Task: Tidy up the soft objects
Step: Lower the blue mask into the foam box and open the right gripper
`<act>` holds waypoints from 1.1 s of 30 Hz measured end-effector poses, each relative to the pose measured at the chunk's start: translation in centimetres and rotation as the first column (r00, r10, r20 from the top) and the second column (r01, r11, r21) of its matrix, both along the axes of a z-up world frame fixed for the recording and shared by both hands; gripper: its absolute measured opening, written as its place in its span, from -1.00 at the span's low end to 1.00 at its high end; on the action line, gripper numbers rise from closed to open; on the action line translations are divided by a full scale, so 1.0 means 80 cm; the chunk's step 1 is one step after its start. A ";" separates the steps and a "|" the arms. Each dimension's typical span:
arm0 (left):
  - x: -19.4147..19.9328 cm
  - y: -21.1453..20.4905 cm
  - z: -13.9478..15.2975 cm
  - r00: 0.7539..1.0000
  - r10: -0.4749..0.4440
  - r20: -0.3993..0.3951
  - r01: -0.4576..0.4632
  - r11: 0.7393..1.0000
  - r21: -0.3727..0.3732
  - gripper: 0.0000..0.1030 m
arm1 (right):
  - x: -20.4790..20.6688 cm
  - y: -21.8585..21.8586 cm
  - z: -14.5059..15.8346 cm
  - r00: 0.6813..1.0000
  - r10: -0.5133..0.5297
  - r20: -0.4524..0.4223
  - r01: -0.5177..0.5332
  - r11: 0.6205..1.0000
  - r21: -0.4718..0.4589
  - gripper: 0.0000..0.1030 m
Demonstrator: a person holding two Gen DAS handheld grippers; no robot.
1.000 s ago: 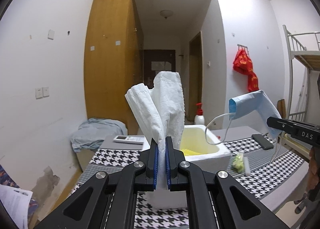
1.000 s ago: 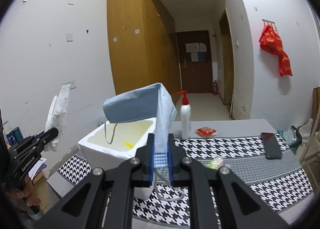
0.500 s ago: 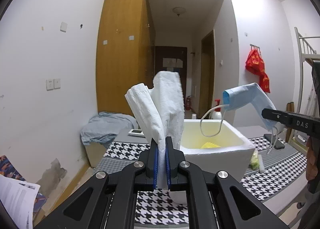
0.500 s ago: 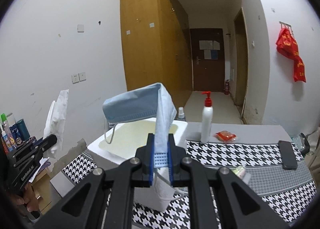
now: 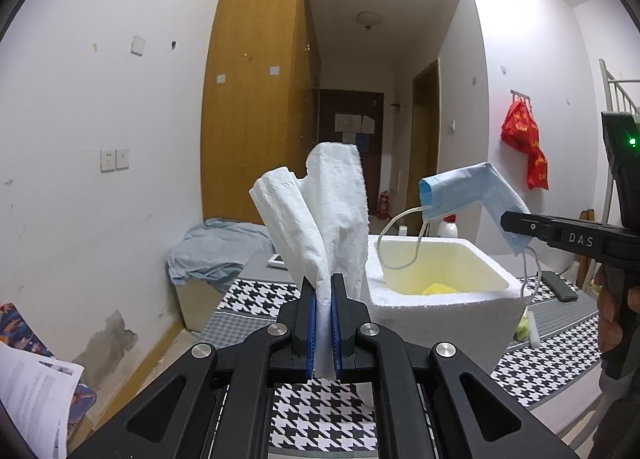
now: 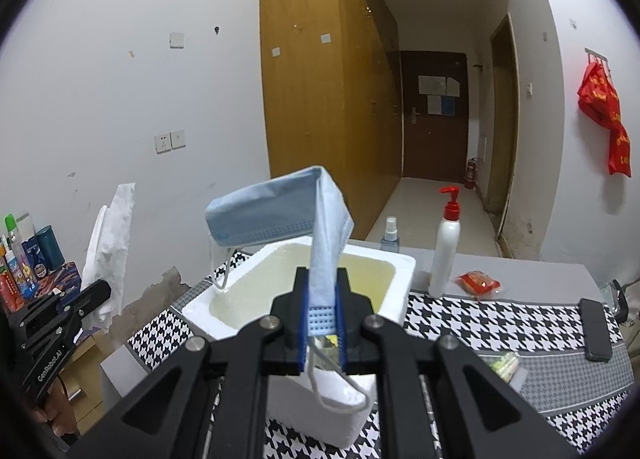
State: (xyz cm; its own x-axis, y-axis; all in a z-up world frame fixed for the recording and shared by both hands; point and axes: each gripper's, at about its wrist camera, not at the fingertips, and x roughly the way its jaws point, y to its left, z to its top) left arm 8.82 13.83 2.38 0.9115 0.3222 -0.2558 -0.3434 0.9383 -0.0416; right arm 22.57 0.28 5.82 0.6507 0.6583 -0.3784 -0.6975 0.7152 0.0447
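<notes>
My left claw [image 5: 324, 319] pinches a tissue [image 5: 320, 219] that stands up out of it, just left of the box [image 5: 440, 299] on the counter [image 5: 560, 347]. My right claw [image 6: 323, 323] pinches a mask [image 6: 280, 211] over the box's near rim, one ear loop hanging down the box's front wall. Behind the box stand a spray bottle [image 6: 390, 235] and, to its right, a pump bottle [image 6: 444, 251]. Right of that lies a packet [image 6: 478, 283], and a phone [image 6: 596, 335] lies near the counter's right end. A wardrobe [image 6: 320, 79] stands behind the counter on the left.
</notes>
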 end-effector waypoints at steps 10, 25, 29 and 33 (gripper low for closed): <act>-0.002 0.010 -0.003 1.000 0.029 -0.003 -0.029 1.000 -0.007 -0.87 | 0.016 0.023 -0.007 0.999 0.008 -0.032 -0.008 1.000 -0.020 -0.72; 0.011 0.024 -0.015 0.998 0.059 -0.026 -0.060 0.998 -0.028 -0.87 | 0.048 0.048 -0.026 0.996 -0.027 -0.080 0.022 0.998 -0.066 0.08; 0.016 0.027 -0.019 0.998 0.060 -0.036 -0.062 0.998 -0.033 -0.87 | 0.048 0.042 -0.026 0.996 -0.052 -0.067 0.050 0.998 -0.030 0.86; 0.018 0.027 -0.020 0.997 0.059 -0.041 -0.060 0.998 -0.033 -0.87 | 0.051 0.042 -0.026 0.996 -0.059 -0.073 0.056 0.998 -0.030 0.86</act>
State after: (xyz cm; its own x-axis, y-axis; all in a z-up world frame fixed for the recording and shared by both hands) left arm 10.22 15.97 0.78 0.8797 0.3660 -0.3035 -0.4005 0.9144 -0.0584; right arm 26.63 3.68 3.73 0.6568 0.6090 -0.4446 -0.6508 0.7557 0.0738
